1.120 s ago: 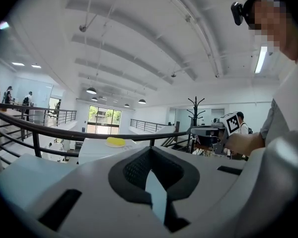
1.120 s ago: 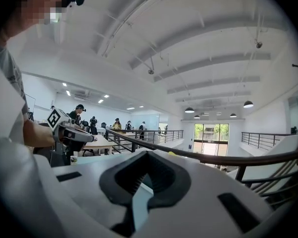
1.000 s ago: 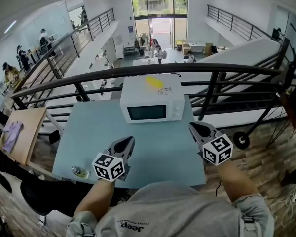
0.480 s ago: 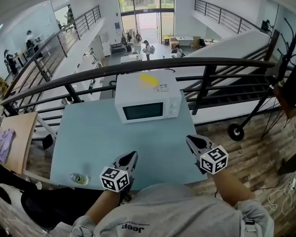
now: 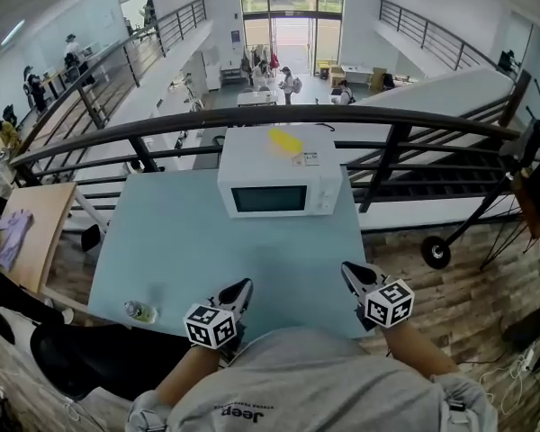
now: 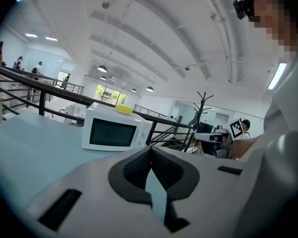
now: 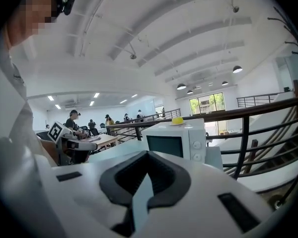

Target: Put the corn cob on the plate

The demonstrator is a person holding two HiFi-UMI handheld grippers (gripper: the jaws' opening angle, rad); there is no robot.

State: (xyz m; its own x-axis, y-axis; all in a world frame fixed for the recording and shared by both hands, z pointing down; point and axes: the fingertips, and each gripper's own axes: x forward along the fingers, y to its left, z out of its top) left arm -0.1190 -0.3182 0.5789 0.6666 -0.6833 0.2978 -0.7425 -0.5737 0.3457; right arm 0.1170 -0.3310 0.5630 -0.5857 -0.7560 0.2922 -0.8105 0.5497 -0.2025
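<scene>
Overhead, a big white hall with arched roof beams and hanging lamps opens far beyond both pairs of jaws, and people stand on the floor below and along a side gallery. A dark metal railing [image 5: 279, 120] crosses in front of that drop, well ahead of the jaws. Nearer, a pale blue surface [image 5: 162, 241] runs from the railing back under the jaws, bare over most of its area. A wooden table [image 5: 31, 232] lies off to the left of it, lower down, and brick-patterned flooring shows to the right. A white microwave [image 5: 279, 183] stands at the far edge of the surface, door shut and facing the jaws, ahead of them and roughly between their two lines. The left gripper [image 5: 241, 286] and the right gripper [image 5: 349, 270] hang over the near edge, apart from each other; each has its jaws closed with nothing between them. A small bottle [image 5: 141, 311] lies well left of the left jaws, by the near edge. The yellow corn cob [image 5: 284, 140] rests on top of the microwave, far from both jaws. Beside it sits a small label [image 5: 308, 159], too small to read. The person's grey shirt [image 5: 297, 376] reads "Jeep" [image 5: 243, 411]
</scene>
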